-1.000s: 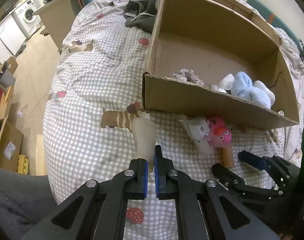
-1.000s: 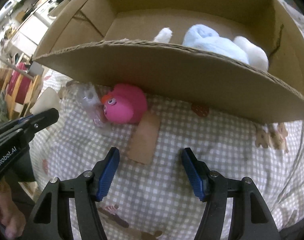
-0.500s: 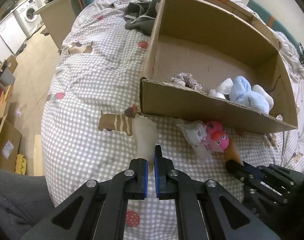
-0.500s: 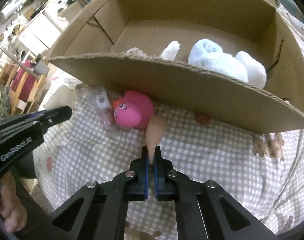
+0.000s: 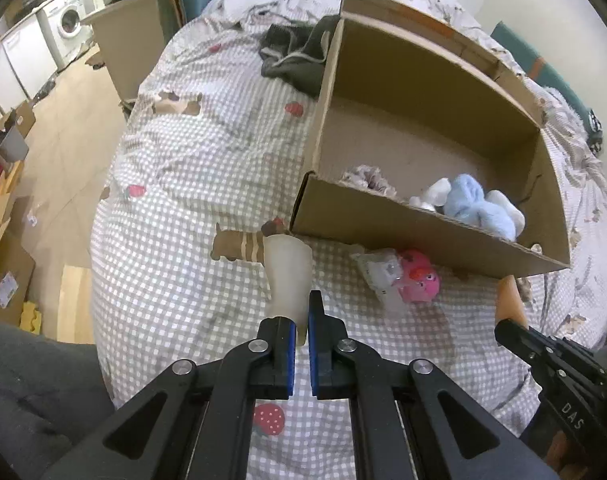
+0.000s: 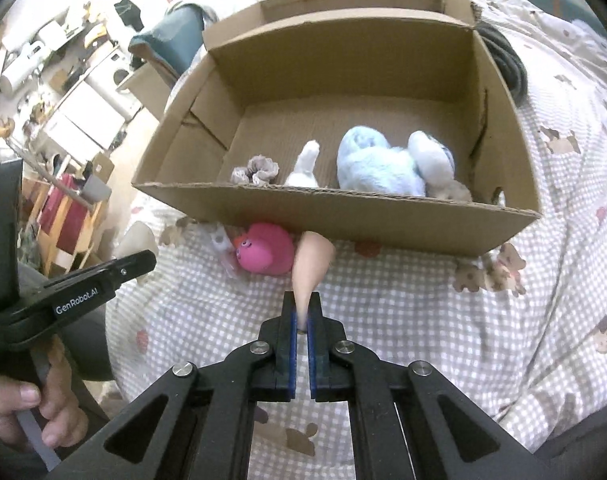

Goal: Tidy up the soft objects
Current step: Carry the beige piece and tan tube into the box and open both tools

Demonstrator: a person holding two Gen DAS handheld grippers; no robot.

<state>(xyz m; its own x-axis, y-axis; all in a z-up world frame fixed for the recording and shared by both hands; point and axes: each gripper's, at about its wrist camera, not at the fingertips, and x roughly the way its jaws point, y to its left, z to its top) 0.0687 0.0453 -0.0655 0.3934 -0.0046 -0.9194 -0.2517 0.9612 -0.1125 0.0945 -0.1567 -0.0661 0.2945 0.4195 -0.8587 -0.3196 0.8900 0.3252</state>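
Note:
My left gripper [image 5: 300, 334] is shut on a pale whitish soft piece [image 5: 288, 276] and holds it above the checked bedspread, left of the cardboard box [image 5: 403, 228]. My right gripper [image 6: 300, 320] is shut on a tan soft piece [image 6: 312, 264], lifted just in front of the box's near wall [image 6: 343, 216]. A pink plush toy [image 6: 265, 249] and a clear plastic packet [image 5: 379, 270] lie on the bed against that wall. Inside the box are a light blue plush [image 6: 377, 166], a white piece [image 6: 305, 164] and a grey scrunchie [image 6: 255, 168].
A dark garment [image 5: 295, 54] lies on the bed behind the box's left corner. The bed edge drops to the floor on the left, with boxes and washing machines [image 5: 69, 20] beyond. The right gripper shows in the left wrist view [image 5: 543, 356].
My right gripper closed on the tan piece and lifted it off the bed; it now sits higher, showing more of the box's inside. My left gripper keeps its hold and has risen slightly.

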